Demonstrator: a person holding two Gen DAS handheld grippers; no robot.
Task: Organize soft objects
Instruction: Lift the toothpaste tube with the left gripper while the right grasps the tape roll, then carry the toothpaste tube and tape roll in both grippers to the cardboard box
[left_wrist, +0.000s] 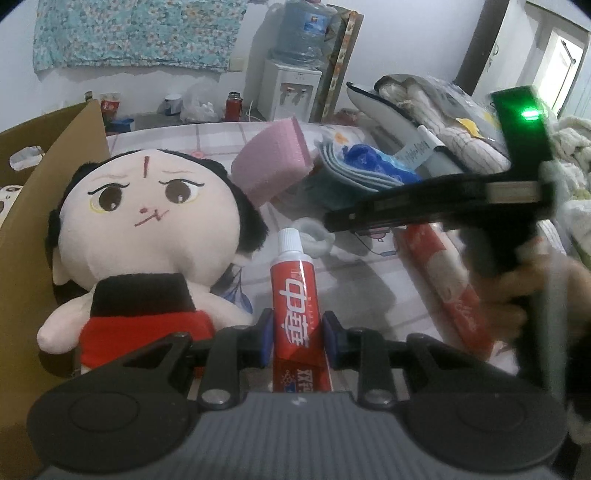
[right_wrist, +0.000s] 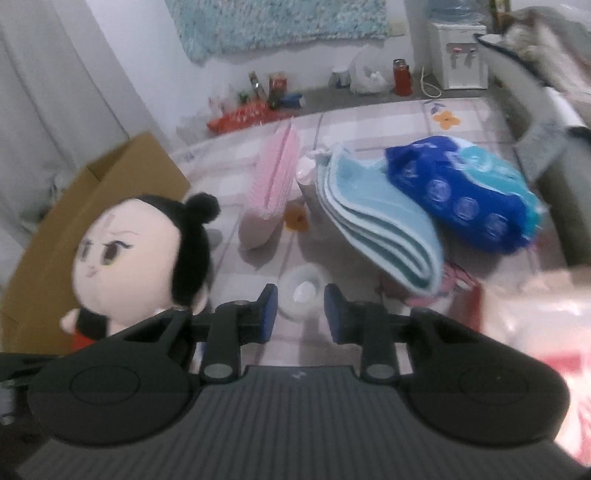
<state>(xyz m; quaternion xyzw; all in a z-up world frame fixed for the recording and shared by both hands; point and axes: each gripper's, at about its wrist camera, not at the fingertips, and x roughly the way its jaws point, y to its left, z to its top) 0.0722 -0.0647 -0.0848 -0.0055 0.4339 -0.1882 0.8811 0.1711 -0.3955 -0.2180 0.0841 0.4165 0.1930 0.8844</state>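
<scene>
Right now my left gripper (left_wrist: 297, 339) has its fingers spread around the red toothpaste tube (left_wrist: 295, 306) beside the plush doll (left_wrist: 147, 236), while my right gripper (right_wrist: 300, 308) hangs open, holding nothing.

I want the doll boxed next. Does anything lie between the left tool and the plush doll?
Nothing blocks it, though the left tool has its fingers on either side of a toothpaste tube. The plush doll sits just left of the tube, leaning against the cardboard box.

Both wrist views look low across the bed, sharing the doll (left_wrist: 147, 229).
</scene>
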